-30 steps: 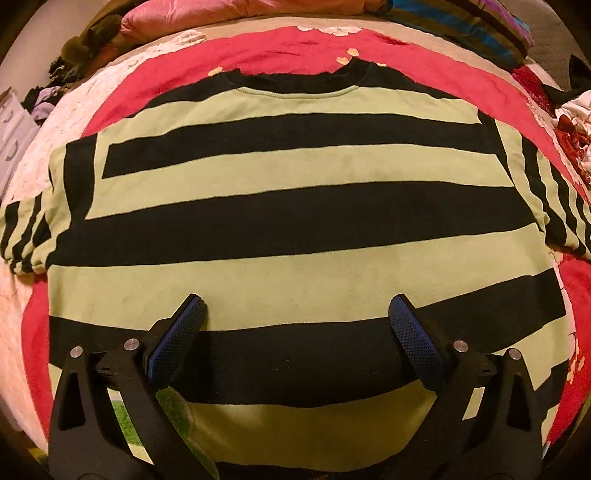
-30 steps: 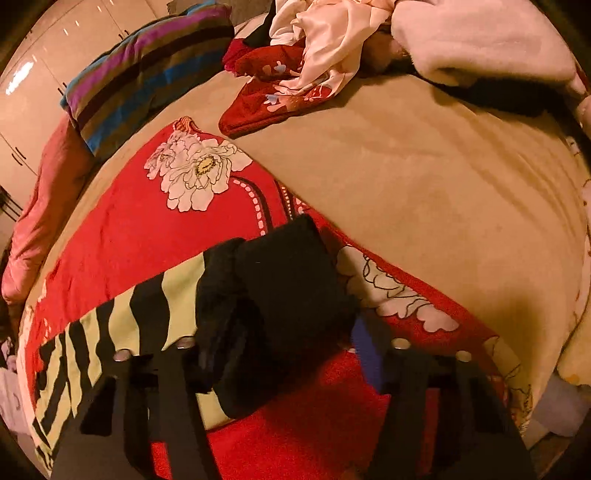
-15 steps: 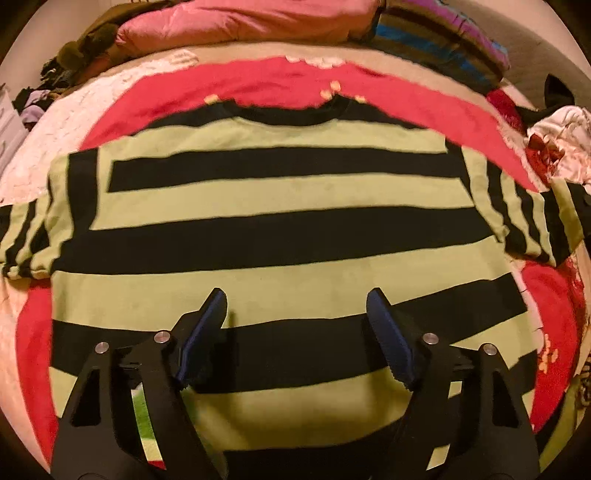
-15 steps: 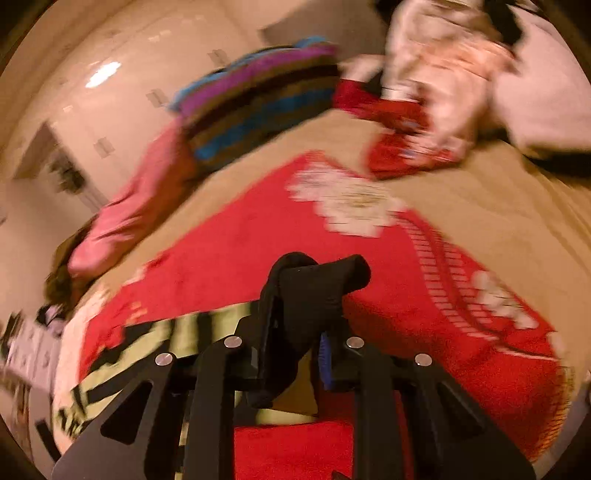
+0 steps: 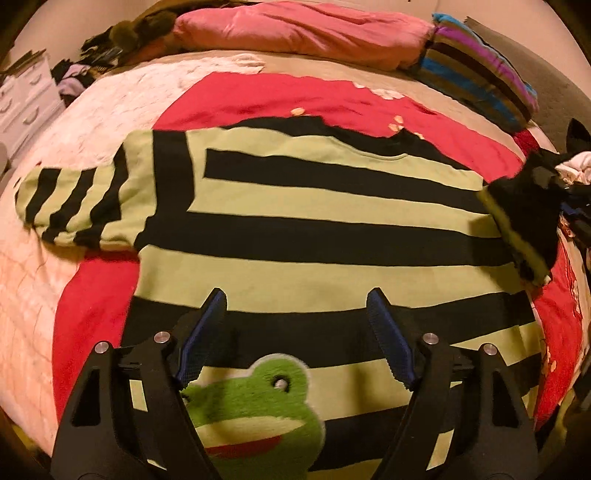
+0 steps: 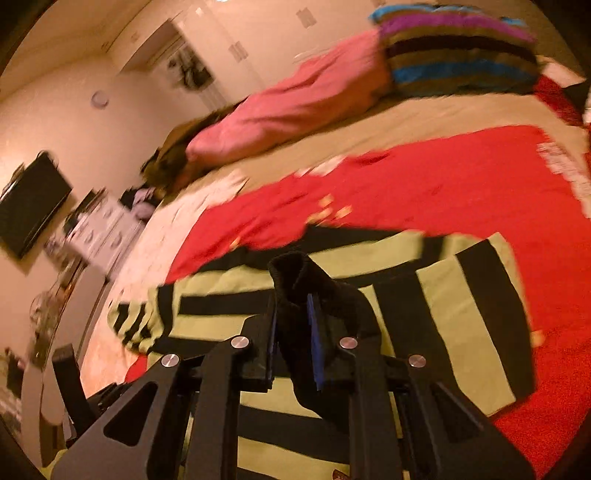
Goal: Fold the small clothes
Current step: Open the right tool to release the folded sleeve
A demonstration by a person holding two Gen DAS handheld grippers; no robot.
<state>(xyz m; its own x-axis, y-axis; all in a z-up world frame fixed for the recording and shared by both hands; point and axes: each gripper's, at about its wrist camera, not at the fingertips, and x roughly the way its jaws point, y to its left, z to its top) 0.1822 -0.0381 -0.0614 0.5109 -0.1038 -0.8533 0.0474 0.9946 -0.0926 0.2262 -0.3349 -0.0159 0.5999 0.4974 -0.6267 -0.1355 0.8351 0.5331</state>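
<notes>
Sweater (image 5: 314, 236), green/black striped, lies flat, front up, on red blanket (image 5: 258, 99) over bed (image 5: 33, 266). Frog patch (image 5: 255, 402) at hem, near edge. One sleeve (image 5: 77, 206) flat at frame left of the left wrist view; the other sleeve (image 5: 524, 218) raised off the bed at frame right, folding in over the body.

Left gripper (image 5: 295, 339): fingers apart, nothing between them, above lower body of sweater; contact w/ fabric not evident.

Right gripper (image 6: 293, 332): fingers clenched on black cuff (image 6: 299, 280) of raised sleeve; cuff bunches up past the blue pads, striped sleeve cloth trails to frame right over the sweater's chest. Right wrist view blurred, so exact depth of grip is prob. not readable.

Pink pillow (image 5: 295, 29) and multicolour striped pillow (image 5: 480, 70) at head of bed. Loose clothes pile (image 5: 576, 173) beside the raised sleeve. White drawers (image 5: 22, 99) off bed's far corner.
</notes>
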